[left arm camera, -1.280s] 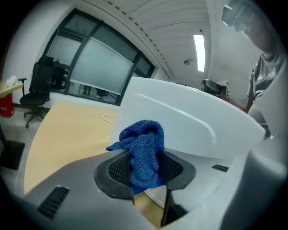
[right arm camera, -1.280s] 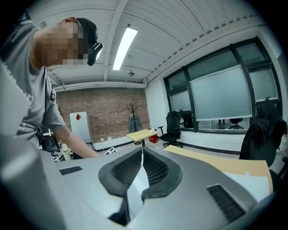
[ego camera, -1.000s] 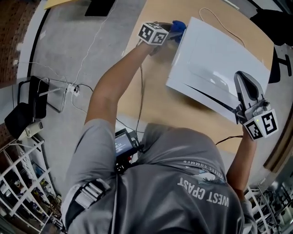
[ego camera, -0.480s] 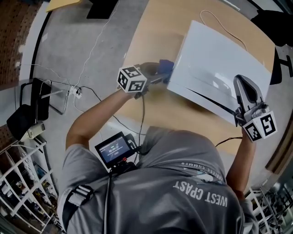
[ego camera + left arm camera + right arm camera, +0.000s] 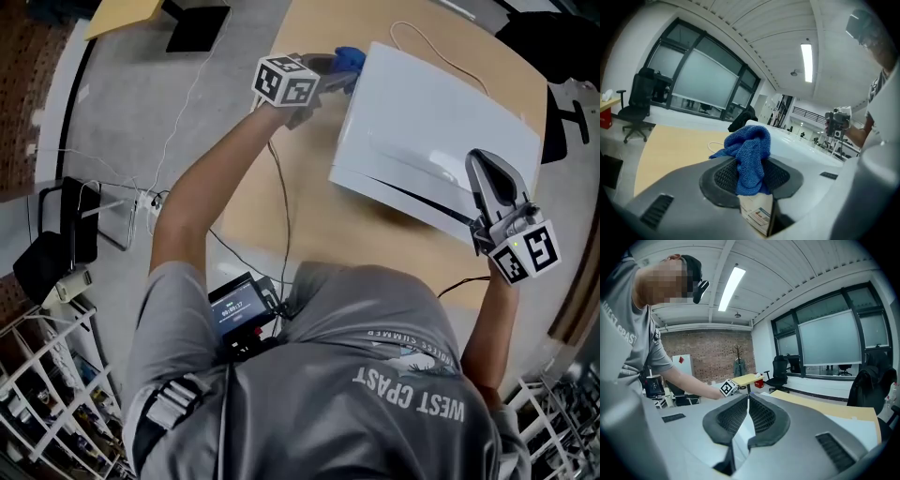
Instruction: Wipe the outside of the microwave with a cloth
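Observation:
A white microwave (image 5: 441,141) stands on the wooden table (image 5: 319,216). My left gripper (image 5: 330,67) is shut on a blue cloth (image 5: 349,58) and holds it against the microwave's left side near its far corner. From the left gripper view the bunched blue cloth (image 5: 749,157) sticks up between the pads, with the microwave's top (image 5: 801,150) just beyond. My right gripper (image 5: 489,173) is shut with nothing in it and rests on the top of the microwave at its right front corner. In the right gripper view its pads (image 5: 761,416) meet above the white top.
A white cable (image 5: 427,47) lies on the table behind the microwave. A dark jacket (image 5: 553,47) sits at the far right. Cables and a power strip (image 5: 150,192) lie on the grey floor to the left, with wire racks (image 5: 47,375) at the lower left.
The left gripper with the cloth slid back along the microwave's left side toward the person, then forward again to the far corner. The right gripper stayed put.

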Demonstrator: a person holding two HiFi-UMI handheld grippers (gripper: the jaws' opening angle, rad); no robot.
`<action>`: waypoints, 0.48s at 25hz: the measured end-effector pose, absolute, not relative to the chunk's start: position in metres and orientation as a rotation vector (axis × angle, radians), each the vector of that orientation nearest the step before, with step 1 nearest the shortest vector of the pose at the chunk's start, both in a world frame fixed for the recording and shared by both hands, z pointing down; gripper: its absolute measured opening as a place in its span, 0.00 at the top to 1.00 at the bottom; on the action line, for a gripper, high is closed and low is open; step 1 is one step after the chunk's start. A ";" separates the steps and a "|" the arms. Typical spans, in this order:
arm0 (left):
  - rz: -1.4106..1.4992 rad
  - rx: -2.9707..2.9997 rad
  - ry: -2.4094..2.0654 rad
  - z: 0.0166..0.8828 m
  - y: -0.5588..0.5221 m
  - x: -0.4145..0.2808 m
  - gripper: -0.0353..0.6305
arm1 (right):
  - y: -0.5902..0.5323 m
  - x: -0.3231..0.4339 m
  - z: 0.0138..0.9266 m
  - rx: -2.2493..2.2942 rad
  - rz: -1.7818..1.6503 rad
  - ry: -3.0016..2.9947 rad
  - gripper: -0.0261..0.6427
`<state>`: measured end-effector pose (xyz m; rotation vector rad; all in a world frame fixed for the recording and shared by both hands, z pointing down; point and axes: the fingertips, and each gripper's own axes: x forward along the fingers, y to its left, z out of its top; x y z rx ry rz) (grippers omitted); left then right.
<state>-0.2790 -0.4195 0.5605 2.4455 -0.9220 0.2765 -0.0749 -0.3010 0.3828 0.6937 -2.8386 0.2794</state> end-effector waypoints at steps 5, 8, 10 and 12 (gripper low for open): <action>0.254 2.465 -0.787 0.544 -0.344 -0.274 0.74 | -0.291 -0.067 0.386 0.724 0.375 -2.866 0.92; 0.232 2.449 -0.740 0.540 -0.289 -0.271 0.74 | -0.288 -0.073 0.391 0.711 0.455 -2.909 0.92; 0.228 2.427 -0.718 0.546 -0.254 -0.268 0.74 | -0.289 -0.077 0.394 0.687 0.476 -2.930 0.92; 0.248 2.416 -0.710 0.553 -0.226 -0.265 0.74 | -0.288 -0.079 0.393 0.660 0.493 -2.951 0.92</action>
